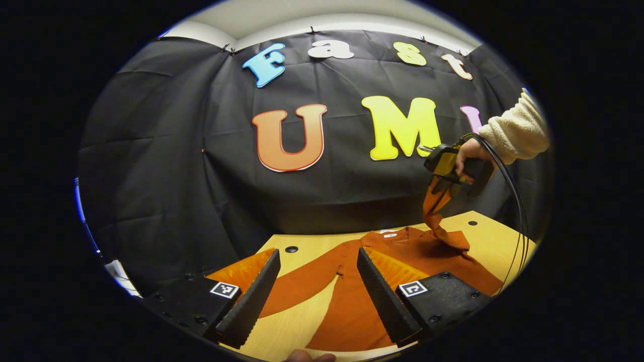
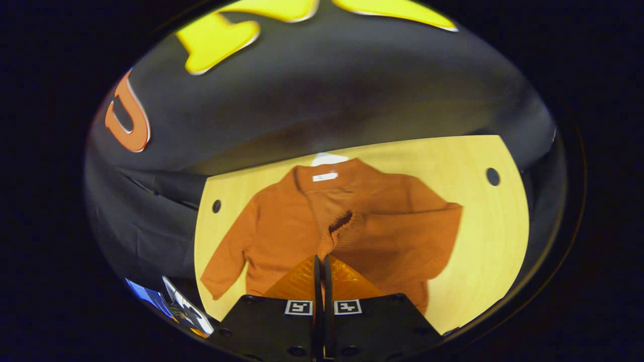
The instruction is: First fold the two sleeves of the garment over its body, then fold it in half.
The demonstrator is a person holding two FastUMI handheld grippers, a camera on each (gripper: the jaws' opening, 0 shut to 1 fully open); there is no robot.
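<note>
— So, nearest first: what are the left tongs (image 1: pixel 318 291) doing?

— Their two fingers stand well apart, released, with nothing between them. They hang above the near part of the bench (image 1: pixel 297 322), and through the gap between the fingers you see the orange garment (image 1: pixel 352 301) lying flat on the pale wood.

— Which part of it lies under them?

— The body runs forward just beyond the fingers' tips, and one sleeve (image 1: pixel 302 281) stretches out across the gap toward the left finger's side, spread on the bench.

— And the right tongs?

— In the left gripper view the right tongs (image 1: pixel 436 201) are farther off, up and to the right of the left tongs, held by a hand (image 1: pixel 470 153) in a cream fleecy sleeve, with black cables trailing down. They are clenched on the other sleeve's cuff (image 2: pixel 337 229), which they hold lifted clear of the bench. In the right gripper view the fingers are pressed nearly together with the cuff rising just past their tips.

— How does that sleeve lie?

— It climbs from the shoulder to the tongs, bent inward over the chest, so its lower part drapes on the garment's body.

— Beyond that?

— The collar with its white tag (image 2: pixel 325 176) lies at the far end, near the bench's back edge.
</note>
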